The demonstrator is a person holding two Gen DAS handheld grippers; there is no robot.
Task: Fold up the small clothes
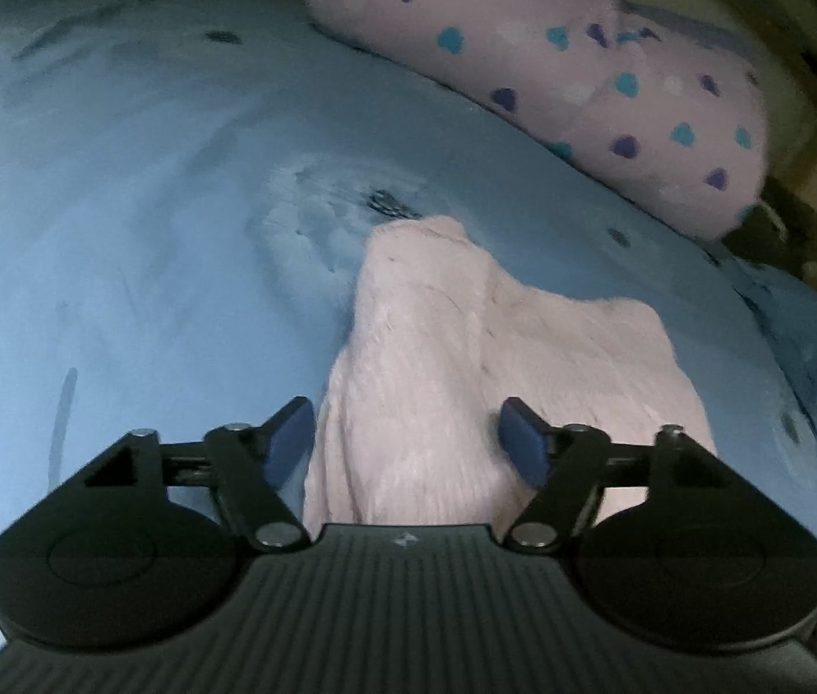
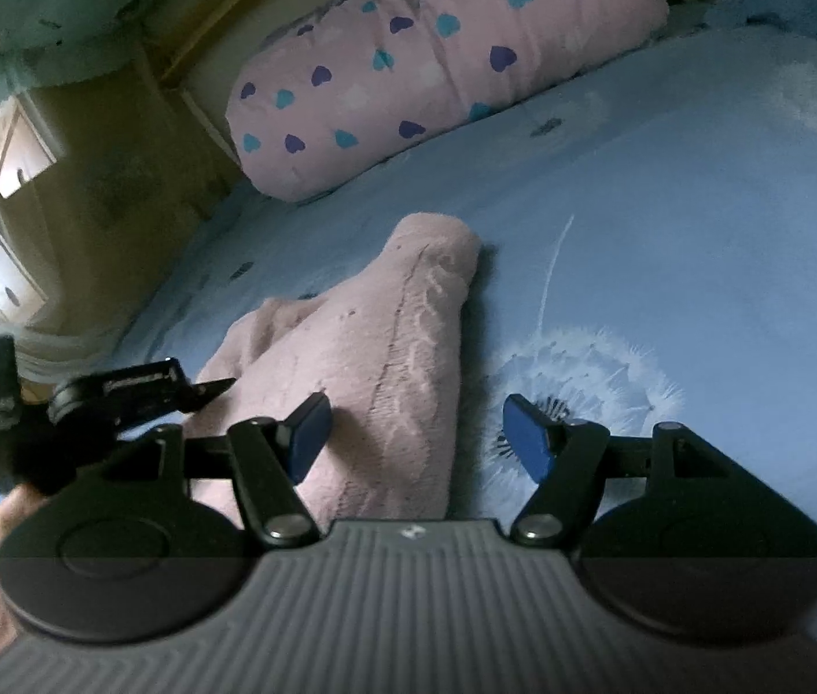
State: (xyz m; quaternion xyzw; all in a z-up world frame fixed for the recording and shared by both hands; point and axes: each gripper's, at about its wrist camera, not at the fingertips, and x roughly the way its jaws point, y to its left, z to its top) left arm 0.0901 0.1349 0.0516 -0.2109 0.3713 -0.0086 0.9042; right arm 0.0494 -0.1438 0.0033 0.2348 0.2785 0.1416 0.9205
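A small pale pink fluffy garment [image 1: 466,358] lies crumpled on the blue bed sheet [image 1: 119,231]. My left gripper [image 1: 408,442] is open just above its near edge, with cloth between the blue fingertips. In the right wrist view the same garment [image 2: 385,335] lies ahead and left. My right gripper [image 2: 414,436] is open over its right edge, the left fingertip above the cloth, the right one above the sheet [image 2: 698,231]. The left gripper [image 2: 119,399] shows at the garment's left side.
A pink pillow with blue and purple hearts [image 1: 570,75] lies at the bed's far side, also in the right wrist view [image 2: 437,63]. Beyond the bed edge are a wall and wooden furniture [image 2: 9,150]. A dandelion print [image 2: 588,370] marks the sheet.
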